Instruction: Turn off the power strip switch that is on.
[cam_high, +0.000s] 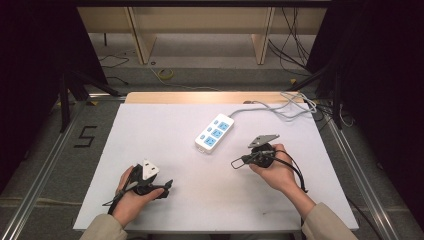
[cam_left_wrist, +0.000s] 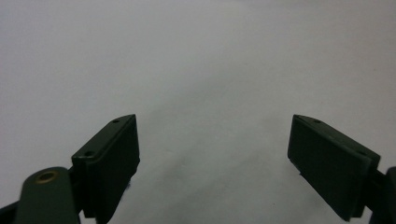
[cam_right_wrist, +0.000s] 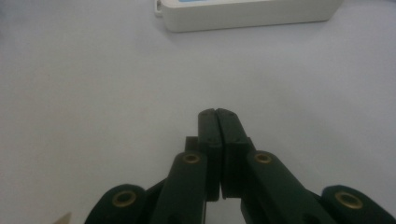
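One white plastic power strip with three blue sockets (cam_high: 215, 133) lay mid-table on one white tabletop (cam_high: 165, 150), just ahead of one right gripper (cam_right_wrist: 217, 113) with jaws pressed together empty, well apart from one left gripper (cam_left_wrist: 215, 154) spread wide, empty

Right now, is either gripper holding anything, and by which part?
Nothing is held. The left gripper is open over bare table; the right gripper is shut empty, short of the power strip.
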